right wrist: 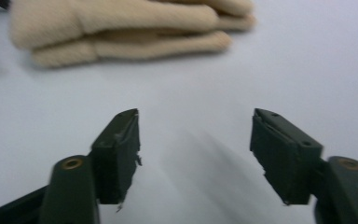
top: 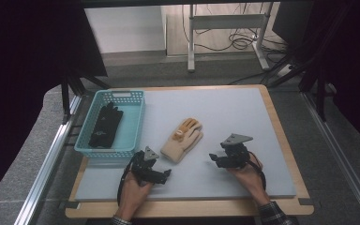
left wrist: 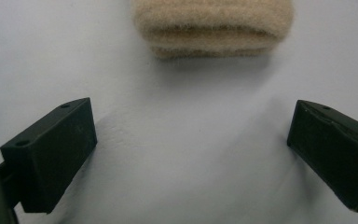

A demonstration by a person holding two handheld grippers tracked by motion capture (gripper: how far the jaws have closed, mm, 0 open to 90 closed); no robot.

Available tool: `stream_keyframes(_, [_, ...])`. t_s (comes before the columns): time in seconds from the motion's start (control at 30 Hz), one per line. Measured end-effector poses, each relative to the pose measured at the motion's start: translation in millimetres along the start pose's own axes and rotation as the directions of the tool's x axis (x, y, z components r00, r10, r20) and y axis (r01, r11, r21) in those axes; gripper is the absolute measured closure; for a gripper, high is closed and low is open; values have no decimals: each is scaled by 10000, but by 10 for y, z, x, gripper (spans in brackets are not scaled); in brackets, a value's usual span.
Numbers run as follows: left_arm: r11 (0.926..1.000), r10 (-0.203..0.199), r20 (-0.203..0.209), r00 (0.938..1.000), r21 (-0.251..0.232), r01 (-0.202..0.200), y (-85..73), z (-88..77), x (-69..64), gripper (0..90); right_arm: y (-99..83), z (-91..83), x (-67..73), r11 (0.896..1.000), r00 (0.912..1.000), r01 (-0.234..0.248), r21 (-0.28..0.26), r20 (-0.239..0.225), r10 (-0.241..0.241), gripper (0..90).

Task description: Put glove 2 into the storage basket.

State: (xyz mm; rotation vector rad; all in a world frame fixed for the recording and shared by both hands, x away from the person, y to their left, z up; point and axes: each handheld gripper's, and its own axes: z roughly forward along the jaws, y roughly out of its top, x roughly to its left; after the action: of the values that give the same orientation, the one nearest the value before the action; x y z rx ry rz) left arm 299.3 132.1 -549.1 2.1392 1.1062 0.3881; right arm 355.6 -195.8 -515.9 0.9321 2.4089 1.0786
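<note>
Gloves: 1 beige glove [top: 183, 139], 1 black glove [top: 105, 125], 1 basket [top: 133, 123].

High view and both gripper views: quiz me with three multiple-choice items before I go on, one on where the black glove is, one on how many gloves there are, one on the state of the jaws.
1. Where does the black glove lie?
A. on the grey mat
B. in the blue basket
C. in the right gripper

2. How many gloves are in the high view?
A. one
B. two
C. three

3. How do the jaws of the left gripper stand?
A. shut on the beige glove
B. shut on nothing
C. open, short of the glove's cuff

Answers:
1. B, the high view shows it inside the basket at the mat's left.
2. B, one black in the basket and one beige on the mat.
3. C, the left gripper view shows bare mat between the spread jaws, with the cuff beyond them.
</note>
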Motion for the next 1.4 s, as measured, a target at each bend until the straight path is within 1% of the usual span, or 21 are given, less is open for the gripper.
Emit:
stream_keyframes(0.03, [10000, 6, 3, 10000, 15, -6, 1, -1, 0, 14, -59, -58, -64, 10000, 9999, -86, 48, 133, 85, 267])
stream_keyframes(0.17, [10000, 13, -13, 10000, 12, -13, 1, 2, -2, 13, -158, -132, -164, 9997, 9986, -179, 138, 494, 172, 230])
stream_keyframes(0.23, [10000, 38, -13, 10000, 36, -38, 1, 0, -1, 13, -178, -144, -191, 9997, 9984, -184, 175, 545, 174, 222])
stream_keyframes(0.27, [10000, 36, -20, 10000, 37, -36, 1, 1, -2, 13, -220, -164, -241, 9993, 9974, -307, 206, 655, 293, 202])
stream_keyframes(0.33, [10000, 38, -13, 10000, 42, -38, 2, 1, -1, 13, -234, -168, -257, 9991, 9973, -342, 248, 660, 325, 194])
stream_keyframes(0.37, [10000, 39, -18, 10000, 41, -39, 1, 0, -2, 13, -274, -172, -288, 9985, 9968, -441, 326, 682, 418, 179])
stream_keyframes(0.4, [10000, 35, -14, 10000, 44, -35, 2, 1, -2, 13, -274, -172, -288, 9985, 9968, -441, 326, 682, 418, 179])
stream_keyframes(0.47, [10000, -22, -7, 10000, 10, 22, 2, 5, -6, 13, -324, -151, -299, 9977, 9966, -418, 539, 734, 378, 163])
stream_keyframes(0.53, [10000, -27, -5, 10000, 17, 27, 3, 5, -5, 14, -335, -148, -315, 9973, 9966, -523, 524, 670, 488, 157])
stream_keyframes(0.6, [10000, -2, 5, 10000, 64, 2, 5, 3, -3, 14, -335, -145, -318, 9971, 9966, -522, 555, 659, 485, 155])
stream_keyframes(0.63, [10000, -85, 15, 10000, 48, 85, 5, 4, -4, 14, -336, -142, -312, 9972, 9966, -501, 550, 687, 463, 155])
stream_keyframes(0.7, [10000, -84, 29, 10000, 55, 84, 6, 5, -2, 13, -338, -142, -313, 9972, 9965, -508, 542, 684, 470, 155])
stream_keyframes(1.0, [9999, 23, 81, 10000, 124, -24, 18, 6, 8, 8, -343, -141, -313, 9974, 9965, -499, 522, 701, 462, 155])
stream_keyframes(1.03, [9997, -30, 86, 10000, 222, 28, 32, 5, 7, 9, -343, -141, -313, 9974, 9964, -504, 523, 702, 467, 155])
stream_keyframes(1.07, [9989, -23, 103, 9999, 461, 18, 69, 0, 14, 15, -343, -141, -313, 9974, 9965, -499, 520, 703, 462, 156])
stream_keyframes(1.13, [9989, -68, 131, 9999, 459, 61, 86, -3, 21, 20, -343, -140, -313, 9974, 9965, -498, 518, 703, 461, 155])
stream_keyframes(1.17, [9992, -170, 287, 9994, 358, 160, 117, -10, 37, 29, -344, -141, -313, 9974, 9965, -499, 521, 703, 461, 155])
stream_keyframes(1.23, [9994, -270, 406, 9988, 217, 262, 163, -18, 53, 29, -344, -140, -313, 9974, 9965, -495, 518, 703, 458, 156])
stream_keyframes(1.27, [9994, -270, 406, 9988, 217, 262, 163, -18, 53, 29, -344, -140, -313, 9974, 9965, -495, 518, 703, 458, 156])
stream_keyframes(1.37, [9995, -297, 502, 9983, 61, 294, 254, -27, 67, 28, -344, -140, -313, 9974, 9964, -499, 517, 704, 462, 156])
stream_keyframes(1.4, [9997, -230, 560, 9982, 48, 227, 328, -30, 64, 29, -344, -140, -313, 9974, 9965, -497, 516, 703, 460, 155])
